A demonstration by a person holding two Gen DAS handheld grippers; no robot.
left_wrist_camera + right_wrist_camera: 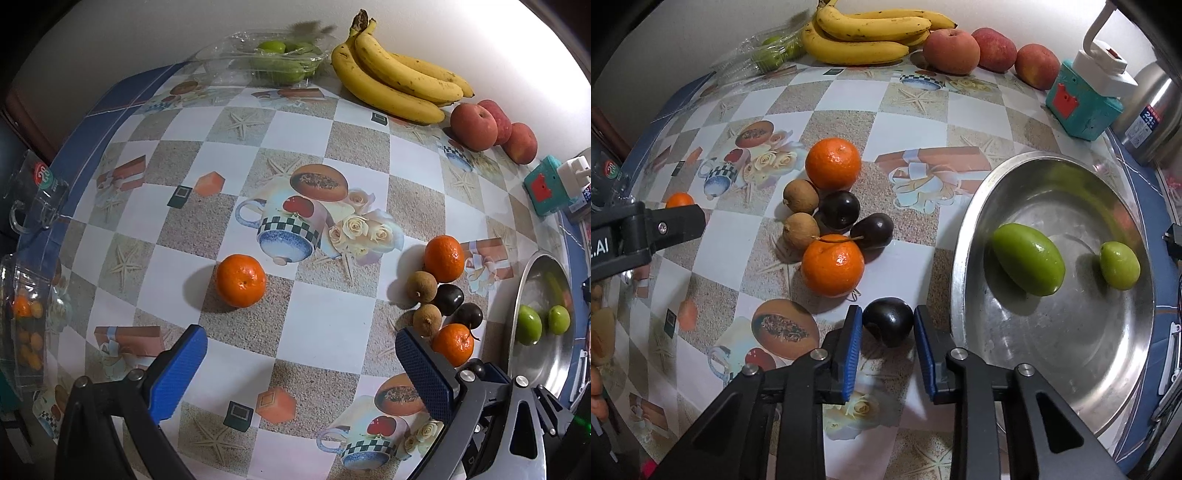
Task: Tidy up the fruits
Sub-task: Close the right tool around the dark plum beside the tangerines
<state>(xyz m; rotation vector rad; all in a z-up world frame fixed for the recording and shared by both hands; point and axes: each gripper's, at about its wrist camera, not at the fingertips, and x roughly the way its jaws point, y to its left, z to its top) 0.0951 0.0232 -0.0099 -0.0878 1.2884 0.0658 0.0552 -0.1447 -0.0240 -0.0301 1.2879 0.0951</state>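
Nearest my right gripper (888, 345) sits a dark plum (888, 325), roundish, its slightly longer axis running roughly across the view from finger to finger. It lies on the patterned tablecloth (916, 129) just left of the steel bowl (964, 236). The blue pads (851, 350) stand on either side of it, narrowly apart; I cannot tell whether they touch its skin.

The steel bowl holds two green fruits — a large oval one (1028, 260), its long axis slanting from upper left to lower right, and a smaller one (1120, 270) to its right, well apart from it.

Beyond the plum, left of the bowl, a cluster lies bunched together: a near mandarin (833, 265), two more dark plums (839, 212), two brown longans (800, 230), then a far mandarin (833, 163).

My left gripper (299, 363) hangs wide open over the cloth, holding nothing. A lone mandarin (241, 280) lies ahead of its left finger (179, 373), well left of the bowl and apart from the cluster.

Against the far wall, beyond the bowl: a clear plastic tray (236, 55) with green fruits inside, a bunch of bananas (395, 79) lying lengthwise along the wall, and three peaches (474, 127) in a row. A teal box (1082, 105) stands just past the bowl's far rim.
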